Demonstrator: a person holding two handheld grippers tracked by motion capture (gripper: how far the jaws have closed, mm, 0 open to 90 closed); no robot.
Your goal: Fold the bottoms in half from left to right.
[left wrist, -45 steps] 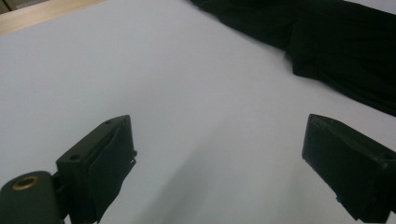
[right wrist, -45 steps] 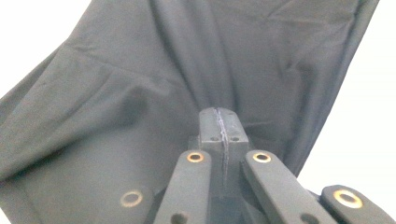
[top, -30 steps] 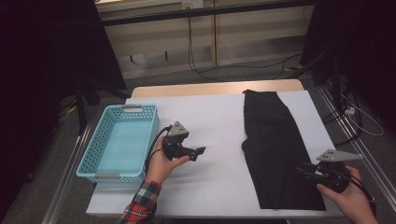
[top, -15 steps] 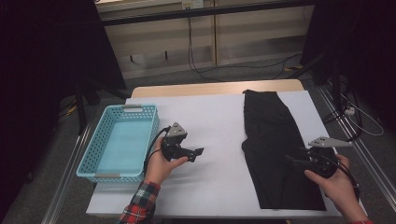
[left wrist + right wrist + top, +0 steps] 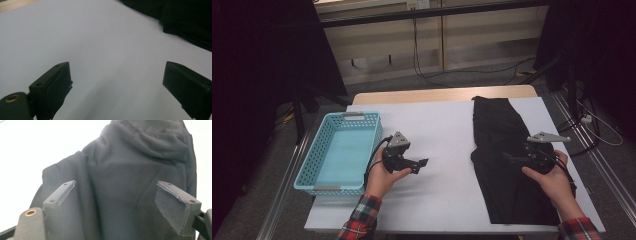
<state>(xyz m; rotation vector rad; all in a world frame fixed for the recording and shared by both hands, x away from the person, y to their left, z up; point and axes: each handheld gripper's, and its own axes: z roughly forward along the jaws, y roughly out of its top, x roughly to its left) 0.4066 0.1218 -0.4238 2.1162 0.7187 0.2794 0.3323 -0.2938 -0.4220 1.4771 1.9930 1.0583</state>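
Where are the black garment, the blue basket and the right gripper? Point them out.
black garment [image 5: 499,132]: high view, on its upper middle cloth.
blue basket [image 5: 307,170]: high view, on its left wall.
right gripper [image 5: 512,158]: high view, midway between its fingertips.

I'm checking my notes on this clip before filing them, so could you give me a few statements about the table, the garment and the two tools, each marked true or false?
1. The black garment lies flat on the right part of the white table. True.
2. The blue basket holds folded clothes. False: it is empty.
3. The right tool is over the garment with its jaws apart, having just been opening, nothing pinched between them. True.
4. The left tool grips a corner of the garment. False: it is open above bare table, apart from the cloth.
5. The basket stands to the right of the garment. False: it stands at the table's left edge.
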